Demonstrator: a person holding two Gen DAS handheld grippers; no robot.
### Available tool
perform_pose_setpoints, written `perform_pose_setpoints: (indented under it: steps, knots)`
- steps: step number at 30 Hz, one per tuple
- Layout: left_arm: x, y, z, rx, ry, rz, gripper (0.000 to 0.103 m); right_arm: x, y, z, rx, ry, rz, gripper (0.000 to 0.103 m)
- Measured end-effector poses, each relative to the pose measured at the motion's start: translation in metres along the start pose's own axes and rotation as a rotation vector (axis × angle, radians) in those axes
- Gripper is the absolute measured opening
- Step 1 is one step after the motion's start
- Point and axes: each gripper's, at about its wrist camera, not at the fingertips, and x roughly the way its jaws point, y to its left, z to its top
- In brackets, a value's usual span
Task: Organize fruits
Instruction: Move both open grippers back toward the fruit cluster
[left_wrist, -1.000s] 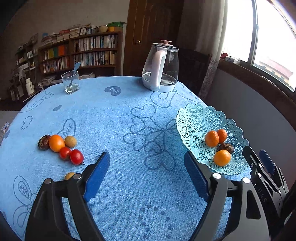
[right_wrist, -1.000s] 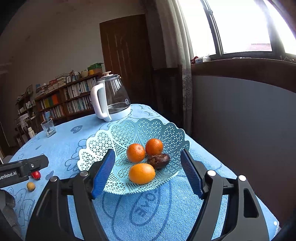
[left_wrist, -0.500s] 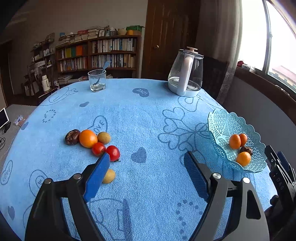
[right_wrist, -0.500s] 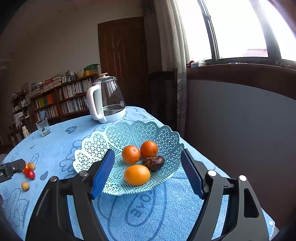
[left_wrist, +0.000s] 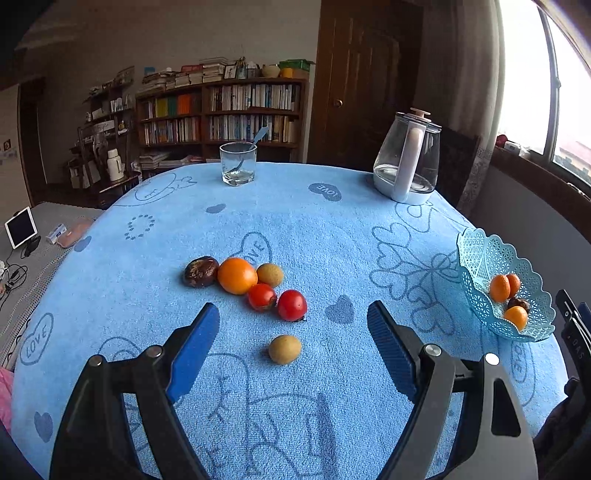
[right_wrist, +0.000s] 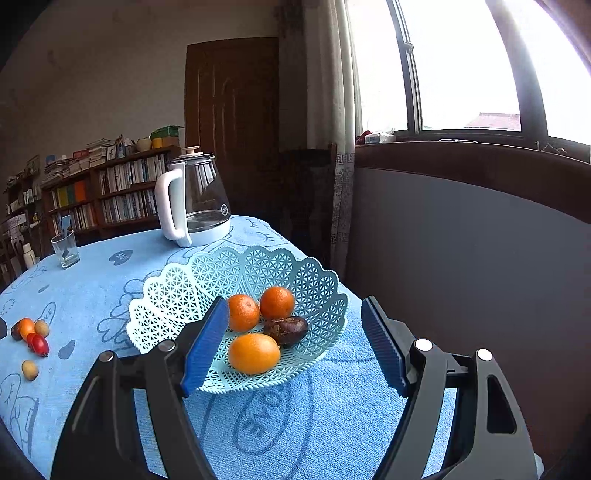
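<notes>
My left gripper (left_wrist: 293, 323) is open and empty above the blue tablecloth, facing a loose group of fruit: a dark passion fruit (left_wrist: 201, 271), an orange (left_wrist: 237, 275), a small tan fruit (left_wrist: 270, 274), two red tomatoes (left_wrist: 291, 305) and a lone tan fruit (left_wrist: 284, 349) between my fingers' line. My right gripper (right_wrist: 293, 319) is open and empty just before the light blue lattice basket (right_wrist: 177, 295), which holds three oranges (right_wrist: 254, 353) and a dark fruit (right_wrist: 286, 329). The basket also shows in the left wrist view (left_wrist: 480, 254).
A glass kettle (left_wrist: 408, 158) stands at the far right of the round table, a drinking glass with a spoon (left_wrist: 238, 163) at the far middle. The table's right edge runs close to the wall under the window. Bookshelves (left_wrist: 221, 110) stand behind.
My left gripper has swung left, from facing the basket to facing the loose fruit group, which now sits centred ahead. My right gripper has stayed at the basket, with a slight shift.
</notes>
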Motion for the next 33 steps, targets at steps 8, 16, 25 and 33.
perform_pose_setpoints:
  steps: [8,16,25,33]
  knots:
    - [0.001,0.025,-0.004,-0.033,0.003,0.025,0.082,-0.015,0.019,0.011,-0.01,-0.03,0.035,0.084]
    - [0.006,0.047,-0.007,-0.069,0.014,0.044,0.082,-0.019,0.061,0.012,-0.054,0.036,0.187,0.085]
    - [0.014,0.074,-0.007,-0.103,0.036,0.079,0.082,-0.014,0.104,0.002,-0.089,0.159,0.346,0.085]
    - [0.029,0.087,0.0,-0.107,0.078,0.094,0.082,-0.017,0.144,-0.012,-0.173,0.233,0.489,0.085]
